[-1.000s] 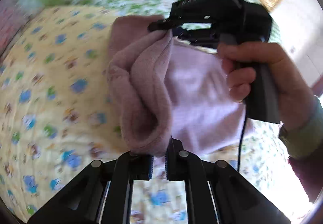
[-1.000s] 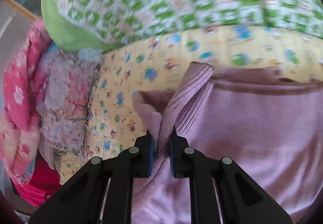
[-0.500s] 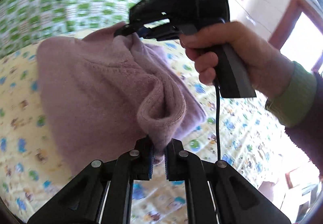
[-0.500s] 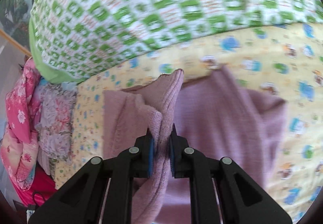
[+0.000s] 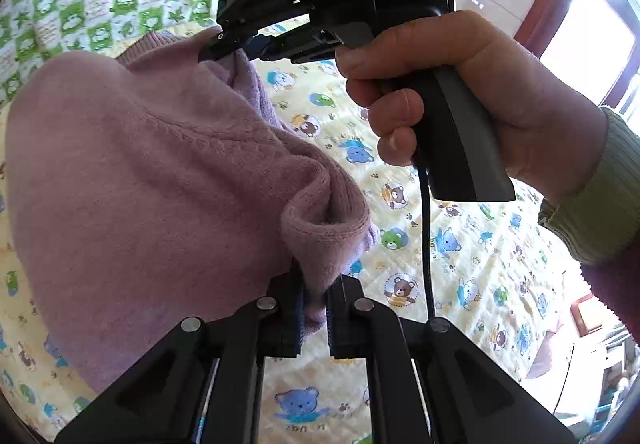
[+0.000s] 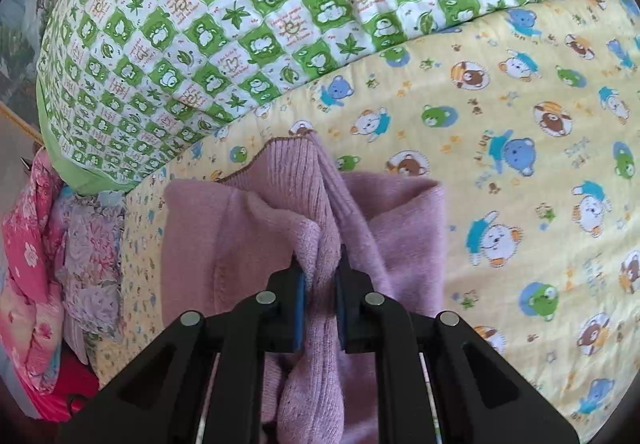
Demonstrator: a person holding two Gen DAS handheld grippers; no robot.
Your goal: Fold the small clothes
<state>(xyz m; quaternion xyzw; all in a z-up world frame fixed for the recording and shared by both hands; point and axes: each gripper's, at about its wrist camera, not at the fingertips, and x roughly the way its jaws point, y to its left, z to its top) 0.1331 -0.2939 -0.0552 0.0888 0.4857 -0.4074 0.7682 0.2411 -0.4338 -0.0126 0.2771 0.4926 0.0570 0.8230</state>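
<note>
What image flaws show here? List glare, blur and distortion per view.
Left wrist view: window blown out white, strong fisheye bending, purple sweater sharp. Right wrist view: even light, no glare, sharp bear-print sheet, curved green quilt, dark vignette corners.

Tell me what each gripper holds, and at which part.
Both hold the purple sweater. The left gripper pinches a thick folded edge; the right gripper pinches bunched ribbed knit near its edge.
</note>
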